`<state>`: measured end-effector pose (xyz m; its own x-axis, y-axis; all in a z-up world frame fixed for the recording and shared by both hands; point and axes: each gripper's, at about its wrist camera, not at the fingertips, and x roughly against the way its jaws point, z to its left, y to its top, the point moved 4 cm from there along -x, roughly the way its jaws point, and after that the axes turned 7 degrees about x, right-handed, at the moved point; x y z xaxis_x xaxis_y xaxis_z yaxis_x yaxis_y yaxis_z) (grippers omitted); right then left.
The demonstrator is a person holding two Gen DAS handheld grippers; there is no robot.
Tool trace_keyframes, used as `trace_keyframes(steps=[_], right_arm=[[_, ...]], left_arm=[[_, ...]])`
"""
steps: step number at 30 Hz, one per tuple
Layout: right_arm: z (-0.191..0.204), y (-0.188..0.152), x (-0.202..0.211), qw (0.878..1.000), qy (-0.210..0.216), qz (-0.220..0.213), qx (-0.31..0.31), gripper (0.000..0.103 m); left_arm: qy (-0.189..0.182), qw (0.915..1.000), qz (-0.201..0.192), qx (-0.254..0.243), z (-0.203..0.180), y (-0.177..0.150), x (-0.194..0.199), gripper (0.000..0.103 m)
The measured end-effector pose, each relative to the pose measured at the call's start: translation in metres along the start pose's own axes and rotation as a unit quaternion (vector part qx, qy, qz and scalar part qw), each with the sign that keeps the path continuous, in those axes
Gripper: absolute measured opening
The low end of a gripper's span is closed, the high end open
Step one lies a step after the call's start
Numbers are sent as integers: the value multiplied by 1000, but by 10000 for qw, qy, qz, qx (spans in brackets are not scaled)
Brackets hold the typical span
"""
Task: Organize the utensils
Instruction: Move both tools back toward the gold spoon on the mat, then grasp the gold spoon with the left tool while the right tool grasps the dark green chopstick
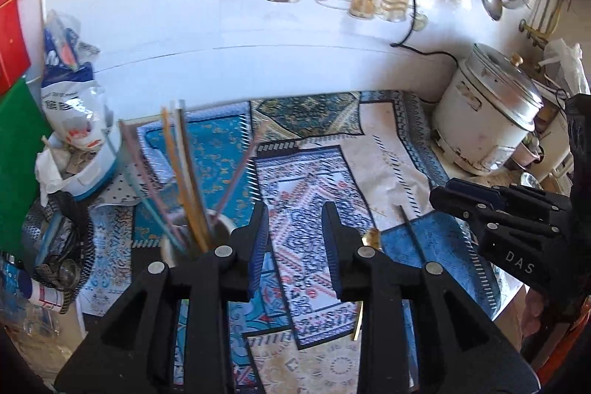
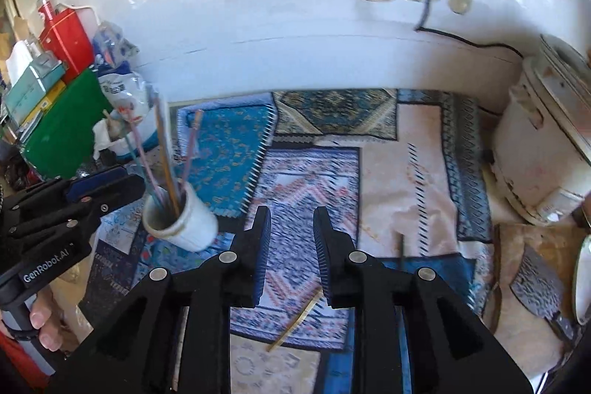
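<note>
Both hand-held grippers, left (image 1: 293, 228) and right (image 2: 291, 235), hang slightly parted and empty above the patterned-mat worktop (image 2: 406, 172); the white ceramic cup (image 2: 184, 228) of coloured sticks (image 2: 166, 154) stands at the left.

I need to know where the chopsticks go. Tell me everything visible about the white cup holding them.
The white ceramic cup is a round, thick-rimmed cylinder with a dark, stained inside. It stands on the patterned blue mat, looking tilted in the right wrist view, perhaps from lens distortion. Several thin pastel and yellow chopsticks lean inside, fanning out above the rim. Neither tool touches it.
</note>
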<state>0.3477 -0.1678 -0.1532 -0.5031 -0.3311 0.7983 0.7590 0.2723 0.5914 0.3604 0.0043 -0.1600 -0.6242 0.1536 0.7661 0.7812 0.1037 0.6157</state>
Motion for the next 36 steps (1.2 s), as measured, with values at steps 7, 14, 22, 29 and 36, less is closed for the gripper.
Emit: trace_keyframes(steps=[7, 14, 22, 29, 36], right_arm=[[-57, -31, -3, 9985, -250, 335, -365, 21], [-101, -66, -11, 9949, -417, 698, -593, 21], [-128, -96, -28, 9905, -391, 1045, -799, 21], [-132, -110, -41, 9884, -236, 1234, -858, 21], [-141, -116, -45, 9856, -187, 1307, -1055, 22]], left_arm=[[-180, 9985, 490, -184, -49, -21, -41, 34], [-91, 9901, 1347, -373, -75, -55, -101, 34], [161, 9721, 2277, -541, -82, -100, -161, 45], [238, 9698, 2384, -445, -89, -107, -186, 46], [372, 9679, 2413, -598, -107, -105, -208, 50]])
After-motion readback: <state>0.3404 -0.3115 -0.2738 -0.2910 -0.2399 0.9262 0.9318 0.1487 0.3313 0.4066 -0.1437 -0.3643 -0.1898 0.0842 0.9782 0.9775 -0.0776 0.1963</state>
